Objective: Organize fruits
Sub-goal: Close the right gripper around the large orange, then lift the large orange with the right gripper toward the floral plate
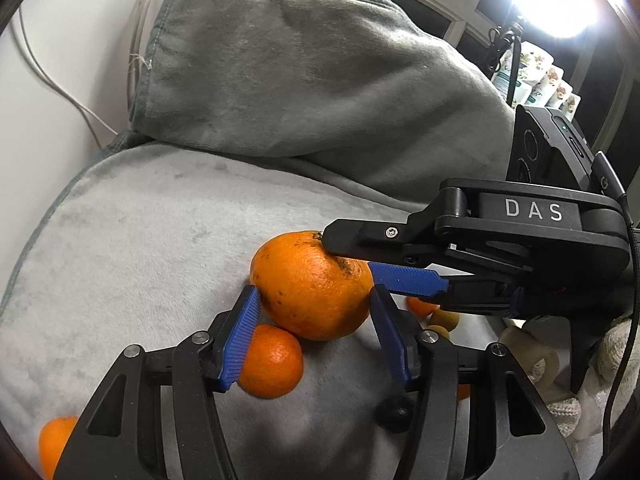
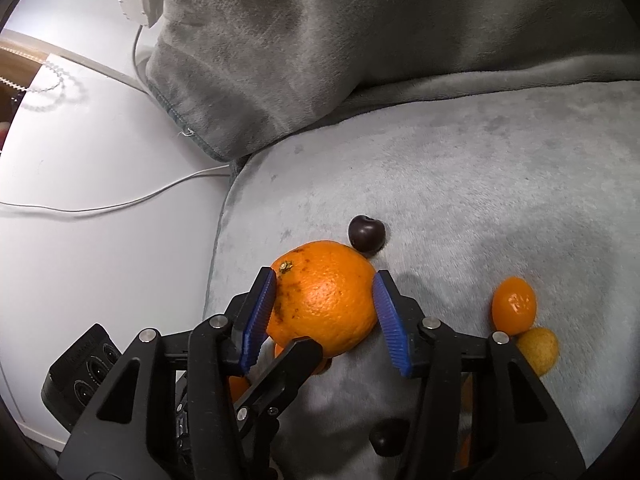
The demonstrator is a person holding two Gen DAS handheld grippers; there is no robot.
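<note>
While the large orange (image 1: pixel 312 284) is seen near the middle of the left wrist view, on or just above the grey blanket (image 1: pixel 140 260), it is flanked by the blue pads of the left gripper (image 1: pixel 314 291). Both pad tips are set against its sides at about 9 and 3 o'clock, so this claw appears clamped on the orange by its tips alone. Whether the fruit is lifted off the fabric cannot be told.

From 3 o'clock the right gripper (image 1: pixel 348 256) is brought in across the same fruit: one black finger is laid over its top and a blue pad is pressed at its right flank. In the right wrist view the orange (image 2: pixel 324 300) is seen between the pads of the right gripper (image 2: pixel 325 277), its stem end turned to 10 o'clock, with both pads meeting the peel; this claw too is closed on the orange. One finger (image 2: pixel 292 364) of the left gripper is seen at 6 o'clock of the fruit.

A mandarin (image 1: pixel 270 362) is tucked against the orange at 7 o'clock in the left view. A dark cherry (image 2: pixel 366 233) is found touching the orange at 1 o'clock in the right view. A small mandarin (image 2: pixel 514 306) and a yellow fruit (image 2: pixel 538 350) are placed together at 3 to 4 o'clock, well apart from it. A white cable (image 2: pixel 120 206) is trailed across the pale surface at 9 o'clock.
</note>
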